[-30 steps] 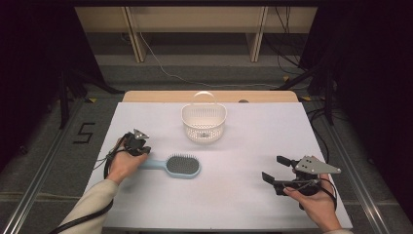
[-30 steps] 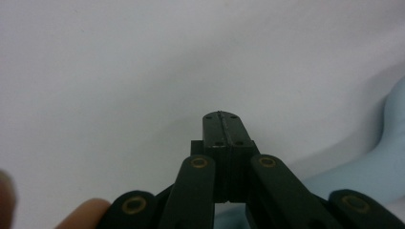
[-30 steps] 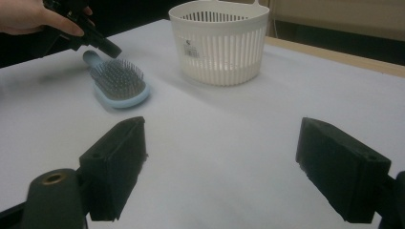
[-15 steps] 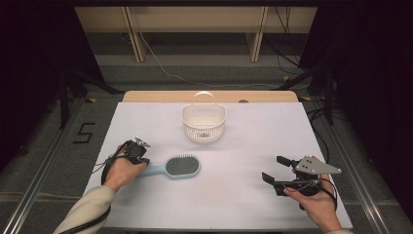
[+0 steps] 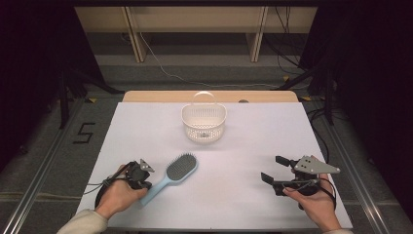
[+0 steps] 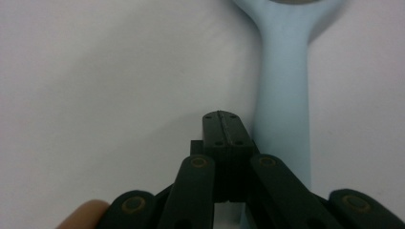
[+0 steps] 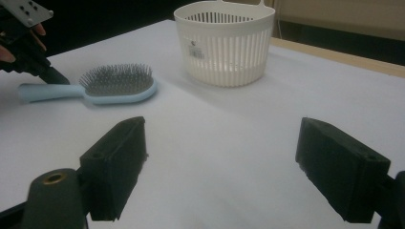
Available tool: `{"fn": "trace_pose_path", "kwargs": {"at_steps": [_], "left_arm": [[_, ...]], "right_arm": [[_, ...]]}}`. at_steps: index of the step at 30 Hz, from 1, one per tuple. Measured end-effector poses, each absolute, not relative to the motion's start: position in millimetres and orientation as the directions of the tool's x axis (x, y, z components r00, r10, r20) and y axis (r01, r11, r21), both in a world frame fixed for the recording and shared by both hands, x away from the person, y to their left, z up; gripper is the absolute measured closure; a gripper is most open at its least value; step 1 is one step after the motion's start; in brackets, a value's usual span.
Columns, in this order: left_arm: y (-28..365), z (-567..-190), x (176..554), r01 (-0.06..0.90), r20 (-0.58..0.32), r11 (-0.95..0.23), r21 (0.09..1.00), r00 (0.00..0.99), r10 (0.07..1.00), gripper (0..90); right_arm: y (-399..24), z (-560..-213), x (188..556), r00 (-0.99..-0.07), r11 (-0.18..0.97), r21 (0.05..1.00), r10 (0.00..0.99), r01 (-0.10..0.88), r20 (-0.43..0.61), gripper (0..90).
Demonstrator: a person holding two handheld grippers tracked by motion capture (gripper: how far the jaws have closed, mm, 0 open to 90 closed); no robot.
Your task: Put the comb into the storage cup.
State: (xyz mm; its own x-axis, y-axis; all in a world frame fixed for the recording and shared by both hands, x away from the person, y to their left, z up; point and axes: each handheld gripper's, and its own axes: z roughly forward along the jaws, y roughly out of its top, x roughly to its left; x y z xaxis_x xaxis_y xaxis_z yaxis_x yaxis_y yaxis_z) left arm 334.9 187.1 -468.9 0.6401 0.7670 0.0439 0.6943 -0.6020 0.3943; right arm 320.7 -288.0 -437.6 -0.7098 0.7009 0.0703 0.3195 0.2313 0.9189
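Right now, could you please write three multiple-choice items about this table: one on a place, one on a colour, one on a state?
1. Where does the basket stand?
A. far middle of the table
B. near right corner
C. beside the right gripper

2. What colour is the hairbrush handle?
A. red
B. light blue
C. black

3. How are the left gripper jaws?
A. wide open
B. shut, beside the handle
C. clamped on the basket

Answers:
1 A, the high view shows it far from both hands.
2 B, the handle is pale blue.
3 B, the left gripper view shows the jaws together, nothing between.
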Motion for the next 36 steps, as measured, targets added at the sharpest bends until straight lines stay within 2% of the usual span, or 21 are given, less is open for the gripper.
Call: {"fn": "trace_pose_path", "kwargs": {"at_steps": [36], "left_arm": [[158, -466, 307, 0.645, 0.000, -0.679, 0.351, 0.725, 0.689, 89.6]], "right_arm": [[-287, -439, 322, -0.716, 0.242, 0.914, 0.694, 0.325, 0.071, 18.4]]}}
